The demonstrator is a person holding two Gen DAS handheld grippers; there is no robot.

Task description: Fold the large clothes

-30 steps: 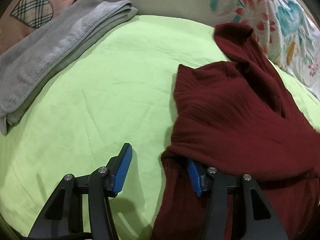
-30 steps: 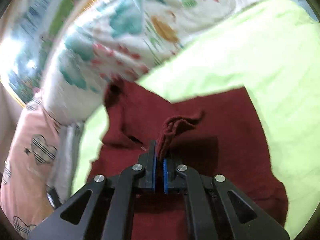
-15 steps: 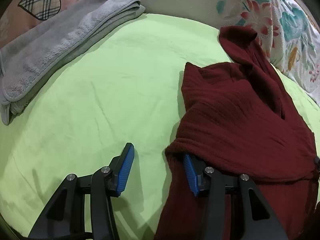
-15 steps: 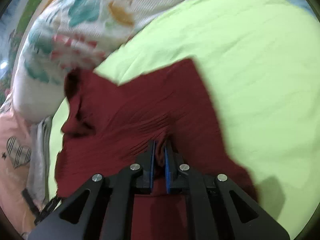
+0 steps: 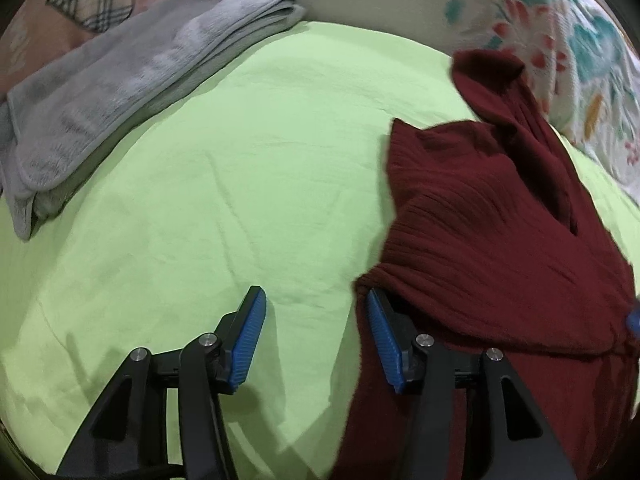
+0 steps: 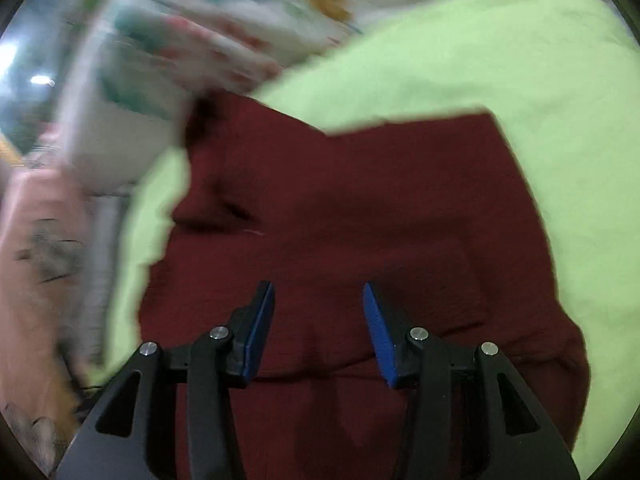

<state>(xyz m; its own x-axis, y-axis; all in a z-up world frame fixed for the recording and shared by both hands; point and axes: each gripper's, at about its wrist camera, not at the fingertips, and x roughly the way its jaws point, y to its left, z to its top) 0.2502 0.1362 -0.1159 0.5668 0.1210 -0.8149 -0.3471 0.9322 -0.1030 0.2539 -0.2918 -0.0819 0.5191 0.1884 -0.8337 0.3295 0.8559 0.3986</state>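
A bed covered with a light green sheet (image 5: 224,184) fills most of the space, and its cloth has only soft wrinkles. At the far side a big floral quilt (image 5: 580,40) in white, teal and red is bunched against the sheet. Beside it, in the far left corner, lies a pink cloth with a plaid heart (image 5: 92,4), and in front of that a folded grey towel (image 5: 120,80) rests on the sheet. The dark red knitted garment (image 6: 340,208) lies on the green sheet, partly folded over itself, with one narrow part reaching up to the quilt. The left hand-held gripper (image 5: 316,336) points down at a slant at the left edge of this garment; its jaws stand about half apart and grip nothing, the left blue pad over bare sheet, the right pad just at the folded red edge. The right hand-held gripper (image 6: 318,332) also slants down, above the middle of the garment. Its jaws have just been opening, and no cloth is caught between them.
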